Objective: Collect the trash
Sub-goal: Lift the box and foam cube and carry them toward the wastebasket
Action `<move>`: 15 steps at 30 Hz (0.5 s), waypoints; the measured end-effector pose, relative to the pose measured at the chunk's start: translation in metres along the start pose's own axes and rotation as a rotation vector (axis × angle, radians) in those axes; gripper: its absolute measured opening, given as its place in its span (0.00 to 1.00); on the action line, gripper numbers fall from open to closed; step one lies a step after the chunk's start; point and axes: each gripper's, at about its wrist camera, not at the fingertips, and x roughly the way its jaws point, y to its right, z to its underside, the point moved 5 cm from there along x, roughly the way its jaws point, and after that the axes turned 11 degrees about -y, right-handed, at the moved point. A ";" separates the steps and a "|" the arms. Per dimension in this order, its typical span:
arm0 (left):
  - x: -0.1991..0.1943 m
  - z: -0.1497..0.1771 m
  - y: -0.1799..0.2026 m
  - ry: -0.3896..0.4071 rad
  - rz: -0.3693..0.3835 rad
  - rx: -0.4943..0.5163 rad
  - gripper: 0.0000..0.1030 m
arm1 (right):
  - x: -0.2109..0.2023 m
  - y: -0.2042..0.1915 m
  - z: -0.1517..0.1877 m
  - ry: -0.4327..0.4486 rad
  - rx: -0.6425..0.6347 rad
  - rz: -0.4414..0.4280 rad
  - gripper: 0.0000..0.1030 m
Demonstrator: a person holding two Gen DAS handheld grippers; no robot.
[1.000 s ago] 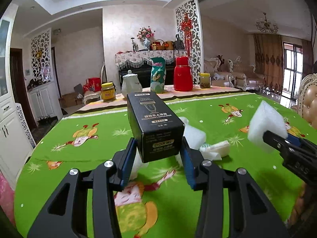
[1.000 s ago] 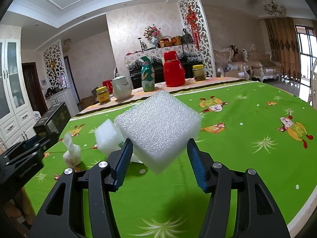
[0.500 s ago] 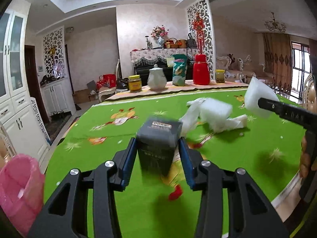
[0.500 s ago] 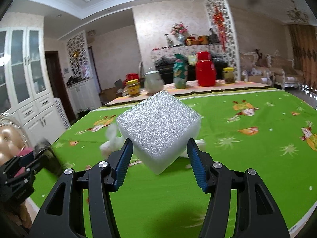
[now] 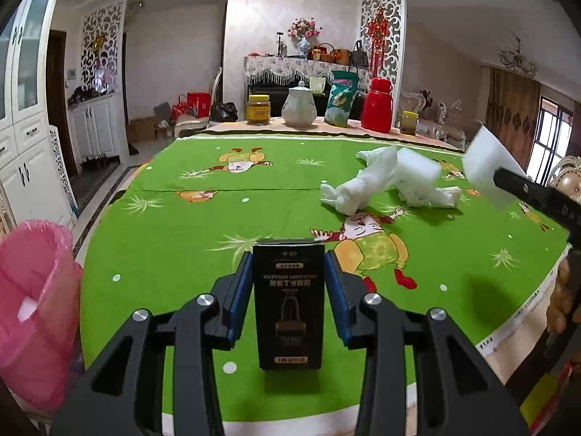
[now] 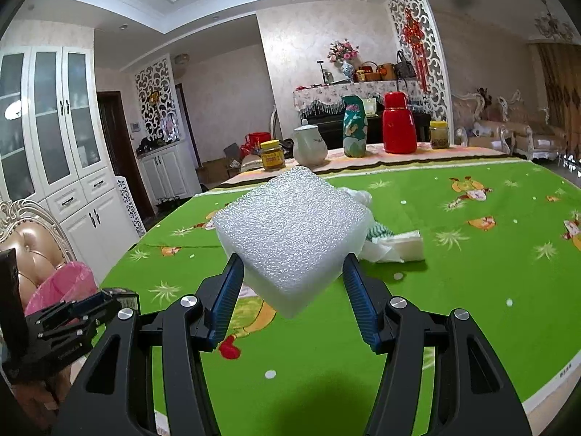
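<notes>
My left gripper (image 5: 288,290) is shut on a black box (image 5: 288,309) and holds it above the near part of the green table. My right gripper (image 6: 290,283) is shut on a white foam block (image 6: 290,232), held above the table; that block also shows at the right of the left wrist view (image 5: 486,167). A pink-lined trash bin (image 5: 32,309) stands off the table's left edge; it also shows in the right wrist view (image 6: 61,287). More foam and crumpled tissue (image 5: 392,181) lie on the table.
The green tablecloth (image 5: 181,225) covers a large table. Along its far edge stand a yellow-lid jar (image 5: 258,109), a white teapot (image 5: 300,106), a green bag (image 5: 341,99), a red flask (image 5: 377,106) and a small jar (image 5: 409,122). White cabinets are at the left.
Both grippers have drawn back and swung left toward the table's left edge. The pink bin has come into view. The black box has tipped over in the left gripper.
</notes>
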 end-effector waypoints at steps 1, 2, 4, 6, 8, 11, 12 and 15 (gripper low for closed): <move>-0.001 -0.001 -0.003 0.002 -0.006 -0.007 0.37 | -0.001 0.000 0.001 -0.002 0.006 -0.002 0.54; -0.003 -0.002 -0.004 0.007 -0.006 -0.017 0.37 | -0.002 0.001 0.003 -0.001 0.013 -0.006 0.54; -0.005 -0.005 -0.006 0.016 -0.003 -0.034 0.37 | -0.005 0.003 0.004 0.002 0.019 -0.010 0.54; -0.007 -0.008 -0.008 0.031 0.000 -0.032 0.37 | -0.005 0.005 0.005 0.002 0.025 -0.017 0.54; -0.011 -0.011 -0.010 0.051 -0.009 -0.035 0.37 | -0.006 0.005 0.006 0.003 0.029 -0.024 0.54; -0.020 -0.014 -0.015 0.077 -0.015 -0.041 0.37 | -0.007 0.000 0.006 0.000 0.031 -0.046 0.54; -0.023 -0.014 -0.018 0.087 -0.021 -0.044 0.37 | -0.007 -0.003 0.006 0.000 0.027 -0.050 0.54; -0.032 -0.013 -0.027 0.101 -0.031 -0.052 0.37 | -0.005 -0.014 0.004 -0.006 0.005 -0.063 0.54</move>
